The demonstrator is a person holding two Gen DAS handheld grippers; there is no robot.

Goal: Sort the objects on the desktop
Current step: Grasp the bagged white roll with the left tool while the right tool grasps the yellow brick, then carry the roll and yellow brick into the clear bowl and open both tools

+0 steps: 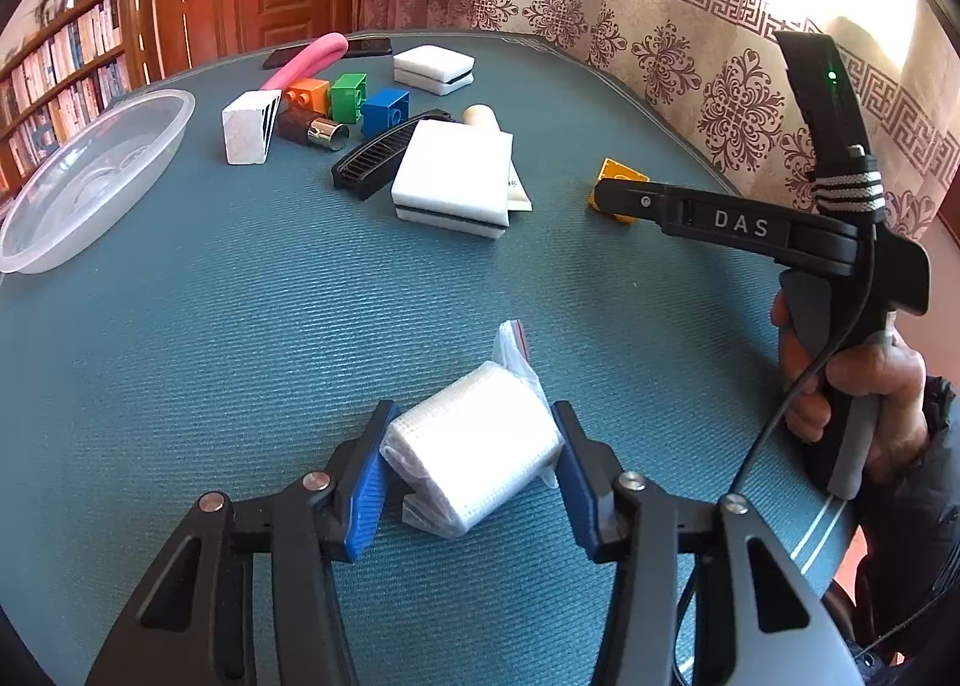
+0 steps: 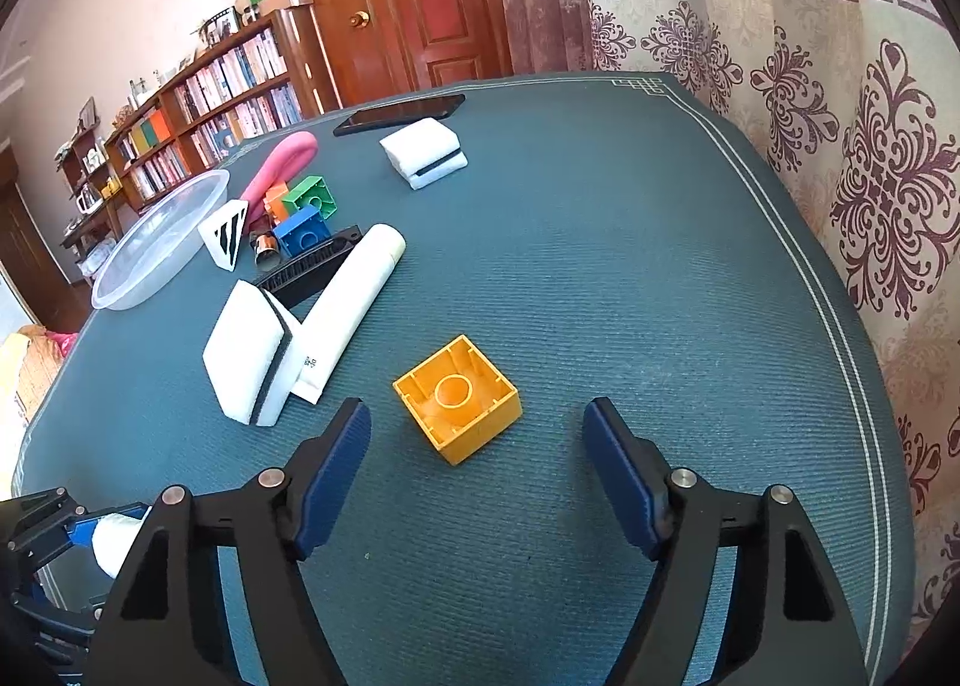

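Observation:
My left gripper (image 1: 471,446) is shut on a white mesh roll in a clear bag (image 1: 474,446), its blue pads pressed against both sides, low over the teal table mat (image 1: 240,326). The same roll (image 2: 114,542) shows at the bottom left of the right wrist view. My right gripper (image 2: 477,407) is open, and a yellow brick (image 2: 459,395) lies hollow side up on the mat between and just beyond its fingertips, touching neither pad. In the left wrist view a hand holds that gripper at the right, with its finger over the yellow brick (image 1: 618,176).
A clear plastic bowl (image 2: 162,236) stands at the left. Near it lie orange, green (image 2: 312,197) and blue bricks, a pink tube (image 2: 282,164), a black grille, a white wedge block, two white sponges (image 2: 246,353), a white tube (image 2: 354,296) and a phone (image 2: 399,113). Curtains hang along the right edge.

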